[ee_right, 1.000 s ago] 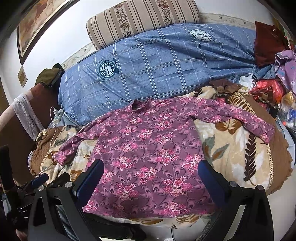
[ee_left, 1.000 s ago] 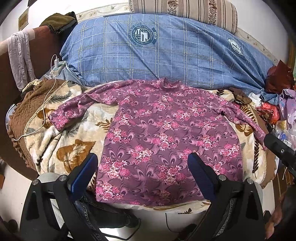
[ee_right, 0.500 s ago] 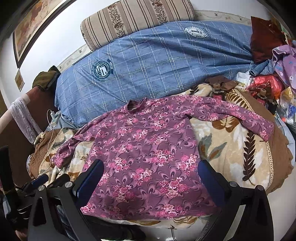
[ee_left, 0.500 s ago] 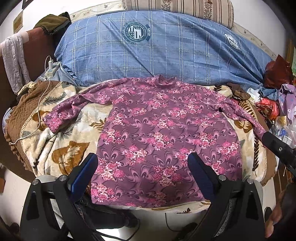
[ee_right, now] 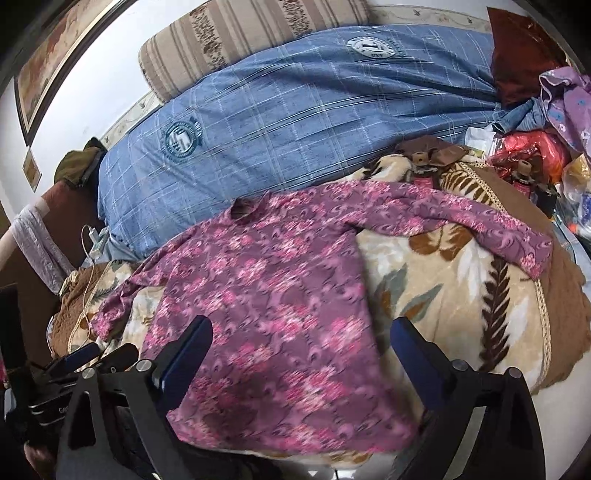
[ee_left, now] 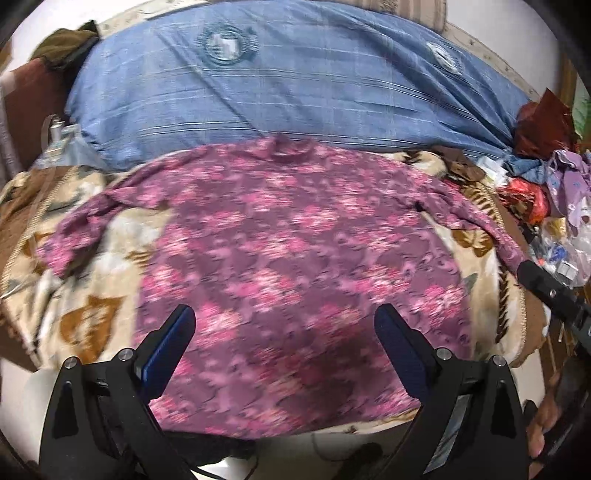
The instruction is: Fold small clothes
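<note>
One blue plaid quilt (ee_right: 314, 122) fills the back of the bed, with one striped pillow (ee_right: 251, 33) behind it. One leaf-print blanket (ee_right: 461, 295) covers the front, and on it lies the single purple floral top (ee_left: 295, 266), spread flat with its collar toward the quilt and both sleeves out to the sides. Two grippers hover over its hem edge: the left gripper (ee_left: 284, 325) above the lower middle, the right gripper (ee_right: 301, 336) above the lower right part. Both have their fingers spread wide, gripping nothing. A pile of clutter (ee_right: 546, 140) sits at the right.
</note>
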